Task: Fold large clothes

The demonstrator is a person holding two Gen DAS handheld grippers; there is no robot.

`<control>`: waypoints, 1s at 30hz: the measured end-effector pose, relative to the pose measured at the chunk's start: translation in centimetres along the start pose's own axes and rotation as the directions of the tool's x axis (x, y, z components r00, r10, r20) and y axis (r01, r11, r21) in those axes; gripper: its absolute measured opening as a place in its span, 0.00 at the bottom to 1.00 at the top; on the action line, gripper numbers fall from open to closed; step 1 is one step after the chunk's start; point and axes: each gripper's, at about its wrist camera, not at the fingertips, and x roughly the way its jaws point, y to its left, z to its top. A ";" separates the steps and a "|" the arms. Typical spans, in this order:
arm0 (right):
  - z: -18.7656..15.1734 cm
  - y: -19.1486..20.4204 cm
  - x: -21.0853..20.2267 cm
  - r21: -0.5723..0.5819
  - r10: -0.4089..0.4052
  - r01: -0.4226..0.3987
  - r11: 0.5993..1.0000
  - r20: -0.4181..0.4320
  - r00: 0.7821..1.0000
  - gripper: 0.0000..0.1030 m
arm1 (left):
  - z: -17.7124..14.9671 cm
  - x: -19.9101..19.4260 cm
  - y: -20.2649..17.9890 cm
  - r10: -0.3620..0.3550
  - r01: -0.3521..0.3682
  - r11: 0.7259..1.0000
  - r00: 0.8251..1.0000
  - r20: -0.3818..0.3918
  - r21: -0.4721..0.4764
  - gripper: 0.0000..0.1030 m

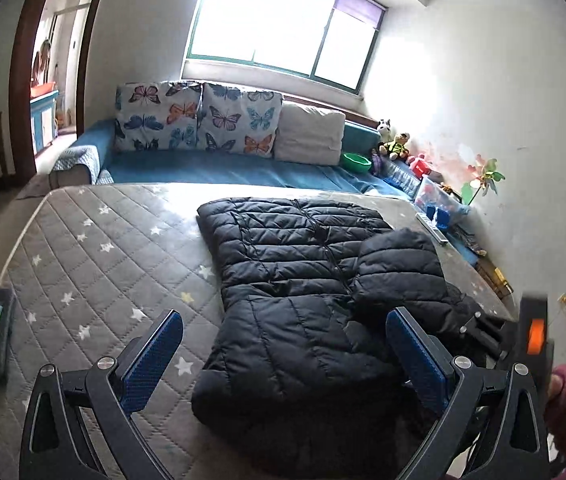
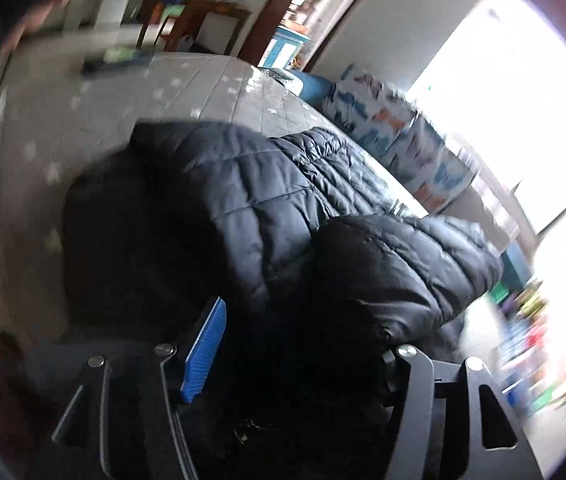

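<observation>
The grey star-quilted mattress [image 1: 95,248] carries the black puffer jacket [image 1: 307,280], sleeves folded in. The left hand-held gripper [image 1: 283,356] hovers above its near end, jaws apart and empty. The right hand-held gripper [image 2: 303,344] stands apart too, jacket bulging between its fingers.

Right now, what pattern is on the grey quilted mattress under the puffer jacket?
White stars, with one yellowish one, on the grey quilted mattress; clearest in the left wrist view.
</observation>
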 end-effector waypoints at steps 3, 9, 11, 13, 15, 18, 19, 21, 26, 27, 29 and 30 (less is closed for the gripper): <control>0.0 -3.6 -1.6 0.164 0.158 -0.162 0.973 0.037 0.987 0.66 | -0.1 -0.2 0.6 0.018 -0.018 1.000 1.000 -0.006 -0.003 1.00; -0.2 -9.0 -2.1 0.415 0.293 -0.307 0.856 0.099 0.951 0.67 | -1.3 0.4 3.1 0.049 -0.053 0.996 0.997 -0.051 -0.076 1.00; -0.3 -10.1 -0.8 0.482 0.318 -0.321 0.815 0.091 0.944 0.68 | -1.9 0.4 3.6 0.048 -0.053 0.994 0.997 -0.054 -0.095 1.00; 0.1 -11.3 1.2 0.551 0.350 -0.343 0.760 0.097 0.932 0.68 | -2.4 0.1 3.9 0.057 -0.062 0.993 0.997 -0.052 -0.098 1.00; 0.4 -11.7 2.1 0.596 0.384 -0.386 0.705 0.137 0.913 0.68 | -2.8 -0.5 4.3 0.081 -0.085 0.992 0.996 -0.046 -0.096 1.00; 2.1 -10.3 0.6 0.522 0.357 -0.407 0.750 0.199 0.913 0.68 | -2.9 -1.5 5.1 0.104 -0.106 0.989 0.994 -0.023 -0.104 1.00; 3.2 -9.0 -0.2 0.463 0.330 -0.389 0.797 0.206 0.921 0.68 | -2.8 -1.9 5.4 0.109 -0.110 0.988 0.994 -0.016 -0.112 1.00; 4.8 -6.4 -1.1 0.367 0.297 -0.357 0.859 0.209 0.932 0.68 | -2.8 -2.7 6.2 0.110 -0.109 0.985 0.994 0.002 -0.136 1.00; 6.9 0.6 -1.4 0.146 0.257 -0.282 0.948 0.166 0.952 0.69 | -2.8 -4.4 7.3 0.109 -0.102 0.980 0.994 0.030 -0.173 1.00; 6.9 1.4 -1.3 0.123 0.256 -0.276 0.953 0.157 0.954 0.69 | -2.9 -4.4 7.3 0.104 -0.098 0.979 0.994 0.026 -0.176 1.00; 6.6 1.9 -1.6 0.107 0.268 -0.286 0.952 0.155 0.951 0.68 | -2.8 -4.2 6.9 0.094 -0.090 0.981 0.995 0.018 -0.172 1.00; 6.4 1.8 -2.1 0.110 0.266 -0.285 0.952 0.160 0.951 0.68 | -2.8 -3.8 6.4 0.083 -0.081 0.984 0.996 0.009 -0.161 1.00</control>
